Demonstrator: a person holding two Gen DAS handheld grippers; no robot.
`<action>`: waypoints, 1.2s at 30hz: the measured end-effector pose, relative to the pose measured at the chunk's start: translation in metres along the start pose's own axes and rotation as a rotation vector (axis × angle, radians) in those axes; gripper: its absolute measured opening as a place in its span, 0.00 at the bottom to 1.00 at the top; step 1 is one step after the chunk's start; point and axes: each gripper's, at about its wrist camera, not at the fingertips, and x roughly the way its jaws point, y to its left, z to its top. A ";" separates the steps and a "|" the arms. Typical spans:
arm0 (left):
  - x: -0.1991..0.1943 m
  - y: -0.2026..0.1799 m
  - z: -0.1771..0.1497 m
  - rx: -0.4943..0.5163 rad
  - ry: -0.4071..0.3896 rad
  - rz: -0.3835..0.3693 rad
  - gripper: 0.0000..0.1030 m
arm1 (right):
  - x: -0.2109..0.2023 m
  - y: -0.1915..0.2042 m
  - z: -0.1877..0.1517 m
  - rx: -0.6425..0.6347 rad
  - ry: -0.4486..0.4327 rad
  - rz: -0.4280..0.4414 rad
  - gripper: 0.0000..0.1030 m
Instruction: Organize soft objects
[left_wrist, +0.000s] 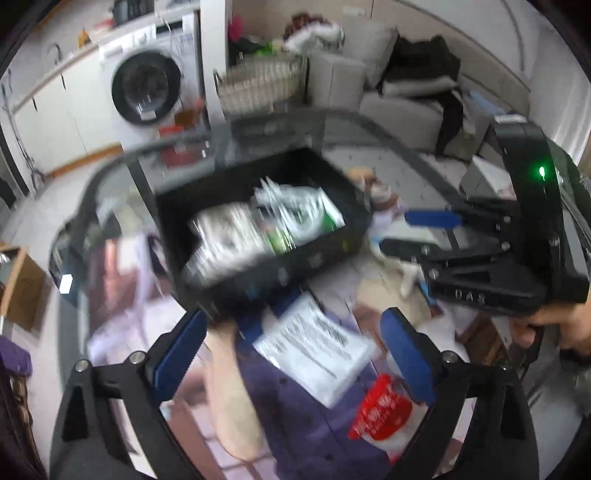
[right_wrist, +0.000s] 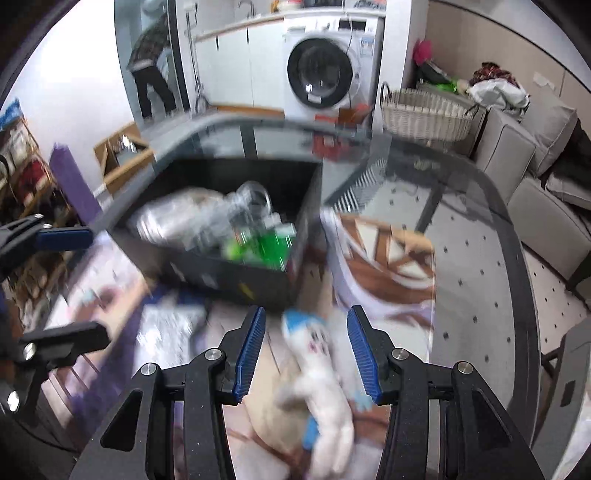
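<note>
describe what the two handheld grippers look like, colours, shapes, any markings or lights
Both are black, angular frames with silver bolts at the joints. The left gripper and the right gripper each carry two fingers faced with blue ribbed pads. Seen from the left wrist, the right gripper's body shows a lit green light and embossed lettering, too blurred to read surely.

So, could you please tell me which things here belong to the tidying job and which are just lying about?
Belongs to the job:
- black bin
- white plush toy
- white packet
- red packet
- patterned cloth

Just lying about:
- washing machine
- wicker basket
- sofa
- cardboard box
</note>
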 end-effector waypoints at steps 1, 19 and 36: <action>0.007 0.000 -0.003 -0.017 0.034 -0.001 0.93 | 0.003 -0.001 -0.003 -0.005 0.017 -0.002 0.46; 0.065 -0.006 -0.010 -0.224 0.254 -0.032 0.94 | 0.025 -0.002 -0.025 -0.033 0.099 0.009 0.46; 0.067 0.017 -0.012 -0.219 0.260 0.032 0.95 | 0.030 -0.001 -0.030 -0.056 0.114 0.007 0.46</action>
